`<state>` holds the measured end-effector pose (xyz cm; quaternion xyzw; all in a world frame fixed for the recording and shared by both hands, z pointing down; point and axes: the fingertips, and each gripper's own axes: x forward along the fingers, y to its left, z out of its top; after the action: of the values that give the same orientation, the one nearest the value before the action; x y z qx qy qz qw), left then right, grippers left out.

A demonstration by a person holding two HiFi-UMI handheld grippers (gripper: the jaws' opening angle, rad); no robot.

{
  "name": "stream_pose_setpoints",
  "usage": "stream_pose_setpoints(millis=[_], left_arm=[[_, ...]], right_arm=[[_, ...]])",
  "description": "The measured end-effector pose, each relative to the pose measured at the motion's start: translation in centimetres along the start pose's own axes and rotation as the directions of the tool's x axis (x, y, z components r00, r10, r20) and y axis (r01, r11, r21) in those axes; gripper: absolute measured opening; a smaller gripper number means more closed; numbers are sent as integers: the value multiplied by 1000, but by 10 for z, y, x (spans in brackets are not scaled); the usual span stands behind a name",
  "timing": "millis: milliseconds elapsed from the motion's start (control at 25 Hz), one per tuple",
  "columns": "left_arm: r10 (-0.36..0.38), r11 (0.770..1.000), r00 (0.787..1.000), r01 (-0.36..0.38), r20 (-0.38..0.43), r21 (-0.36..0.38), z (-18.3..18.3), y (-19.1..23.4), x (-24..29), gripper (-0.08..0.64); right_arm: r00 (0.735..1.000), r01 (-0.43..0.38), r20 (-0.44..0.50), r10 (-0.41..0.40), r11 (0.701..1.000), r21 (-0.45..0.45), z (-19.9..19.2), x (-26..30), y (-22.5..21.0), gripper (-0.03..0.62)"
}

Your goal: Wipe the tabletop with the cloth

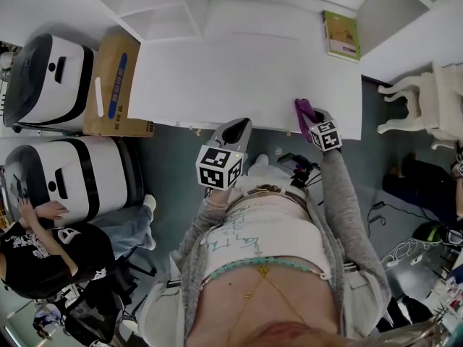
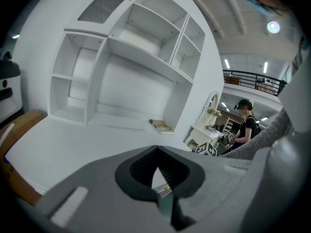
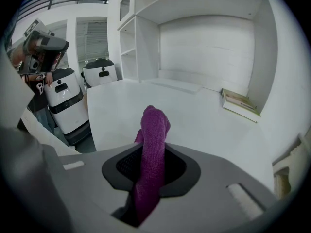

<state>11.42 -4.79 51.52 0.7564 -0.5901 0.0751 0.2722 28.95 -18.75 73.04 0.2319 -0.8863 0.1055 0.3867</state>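
The white tabletop lies in front of me. My right gripper hangs at the table's near right edge, shut on a purple cloth. In the right gripper view the cloth stands up out of the jaws, above the tabletop. My left gripper hovers just off the near edge, left of the right one, with its jaws together and nothing between them. In the left gripper view its tips point over the tabletop toward the shelves.
A green book lies at the table's back right corner. White shelving rises behind the table. A cardboard box and two white machines stand to the left, with a seated person. A white chair is to the right.
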Motion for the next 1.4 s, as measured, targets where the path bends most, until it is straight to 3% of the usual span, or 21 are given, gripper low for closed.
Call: stream_pose_setpoints(millis=[920,1400], left_arm=[[56,998,998,-55,26,-34,-4,-16,3,0],[63,998,998,-63,18,-17,-2,-26,11,0]], right_arm=[[996,92,-3,-92,992,82,-46,-37,-68,94],[988,152,-22,-150,980,131,-75,-61,-106,95]])
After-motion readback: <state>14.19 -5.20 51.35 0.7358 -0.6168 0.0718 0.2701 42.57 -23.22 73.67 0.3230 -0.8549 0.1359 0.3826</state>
